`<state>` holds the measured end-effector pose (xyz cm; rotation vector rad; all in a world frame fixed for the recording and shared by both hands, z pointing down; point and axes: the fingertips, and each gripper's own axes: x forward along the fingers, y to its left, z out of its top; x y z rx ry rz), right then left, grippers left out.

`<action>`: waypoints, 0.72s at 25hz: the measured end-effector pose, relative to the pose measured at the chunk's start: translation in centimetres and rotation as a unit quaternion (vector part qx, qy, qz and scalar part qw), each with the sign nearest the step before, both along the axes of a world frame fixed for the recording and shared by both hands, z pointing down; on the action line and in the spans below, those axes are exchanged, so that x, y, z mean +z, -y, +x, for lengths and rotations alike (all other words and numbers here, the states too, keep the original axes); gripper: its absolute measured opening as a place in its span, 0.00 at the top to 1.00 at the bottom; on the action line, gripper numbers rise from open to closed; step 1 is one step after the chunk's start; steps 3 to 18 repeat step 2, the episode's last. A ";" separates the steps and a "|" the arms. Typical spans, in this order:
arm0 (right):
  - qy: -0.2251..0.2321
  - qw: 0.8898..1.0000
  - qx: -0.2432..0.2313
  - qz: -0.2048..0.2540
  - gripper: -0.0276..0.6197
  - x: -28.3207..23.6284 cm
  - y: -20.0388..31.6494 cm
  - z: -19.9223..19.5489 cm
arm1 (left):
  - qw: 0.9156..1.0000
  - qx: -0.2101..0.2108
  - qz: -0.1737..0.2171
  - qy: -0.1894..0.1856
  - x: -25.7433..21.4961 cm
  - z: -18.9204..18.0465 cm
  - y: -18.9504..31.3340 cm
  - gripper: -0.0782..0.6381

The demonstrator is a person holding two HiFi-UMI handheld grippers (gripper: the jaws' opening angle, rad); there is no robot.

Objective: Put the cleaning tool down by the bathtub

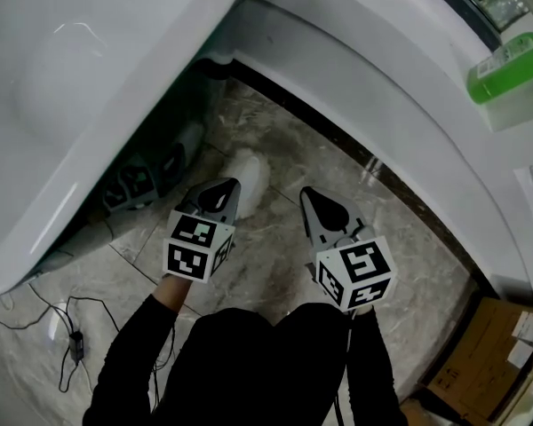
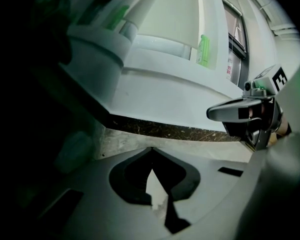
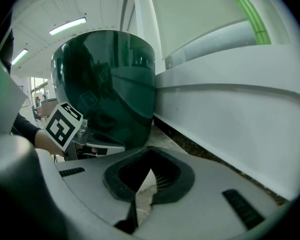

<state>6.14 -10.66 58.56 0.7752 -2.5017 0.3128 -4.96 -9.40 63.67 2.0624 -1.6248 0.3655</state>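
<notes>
My left tongs are clenched on nothing, low beside the bathtub. The white cleaning tool lies on the floor just past them, near the bathtub's base. My right tongs are clenched too, empty.

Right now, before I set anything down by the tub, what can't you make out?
1. White lump on the floor, head view: blurred and partly behind the left gripper, so I cannot tell what it is.
2. Dark marked items, head view: shadowed under the white fixture's overhang.
3. Green bottle, head view: cut off by the right edge, label too small.
</notes>
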 end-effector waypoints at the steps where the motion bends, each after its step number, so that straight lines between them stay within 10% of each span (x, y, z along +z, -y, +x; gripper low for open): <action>1: 0.000 1.000 0.000 0.000 0.96 0.0 0.0 0.0 | 1.000 -0.001 -0.002 0.000 0.1 0.0 -0.1 0.88; 18: 0.000 1.000 0.000 -0.001 0.96 0.1 0.0 0.0 | 1.000 -0.002 -0.003 0.000 0.2 -0.1 -0.2 0.88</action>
